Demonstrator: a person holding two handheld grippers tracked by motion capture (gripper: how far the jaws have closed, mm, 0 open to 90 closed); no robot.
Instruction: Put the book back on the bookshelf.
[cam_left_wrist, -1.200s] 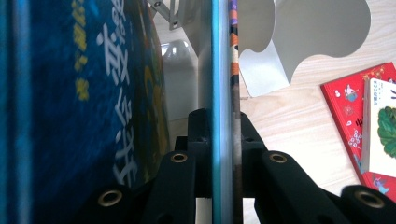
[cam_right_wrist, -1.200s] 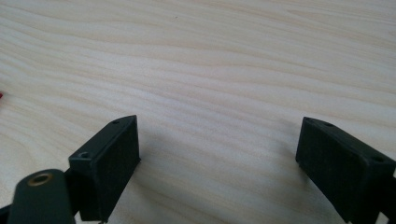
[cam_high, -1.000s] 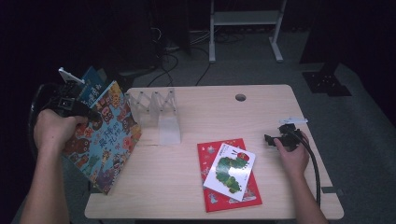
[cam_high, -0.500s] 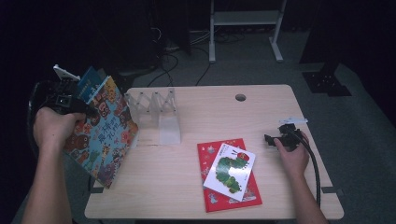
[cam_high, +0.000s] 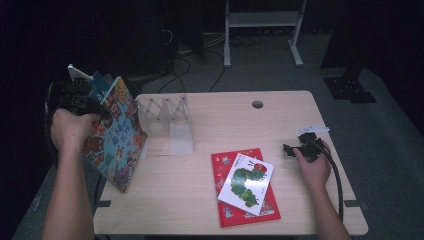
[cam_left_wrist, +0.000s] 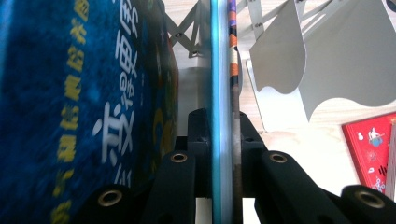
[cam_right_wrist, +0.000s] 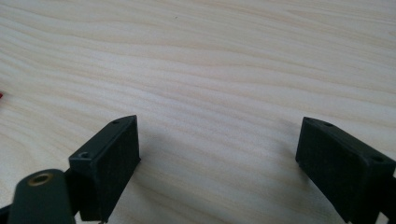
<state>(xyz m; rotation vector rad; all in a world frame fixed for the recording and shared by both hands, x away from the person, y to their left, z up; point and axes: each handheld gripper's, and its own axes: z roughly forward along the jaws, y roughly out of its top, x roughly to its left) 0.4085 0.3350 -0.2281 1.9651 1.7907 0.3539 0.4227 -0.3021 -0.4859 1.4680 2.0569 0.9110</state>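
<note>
A colourful picture book (cam_high: 117, 137) hangs tilted over the table's left edge, its lower corner off the wood. My left gripper (cam_high: 82, 102) is shut on its top edge. In the left gripper view the jaws (cam_left_wrist: 223, 121) pinch the thin teal cover and striped spine, and the blue cover (cam_left_wrist: 70, 93) with yellow and white lettering fans out to the left. A white accordion book rack (cam_high: 167, 120) stands just right of the book. My right gripper (cam_high: 296, 148) rests on the table at the right, open, with bare wood between its fingers (cam_right_wrist: 219, 149).
A red book (cam_high: 247, 212) lies flat near the front middle, with a white caterpillar book (cam_high: 247, 182) on top of it. The wooden table (cam_high: 225, 115) has a cable hole (cam_high: 257, 104) at the back. Behind it are a white frame and cables on the floor.
The left hand has drawn the picture book a little up and to the left, away from the rack. The right hand and gripper have stayed where they were.
</note>
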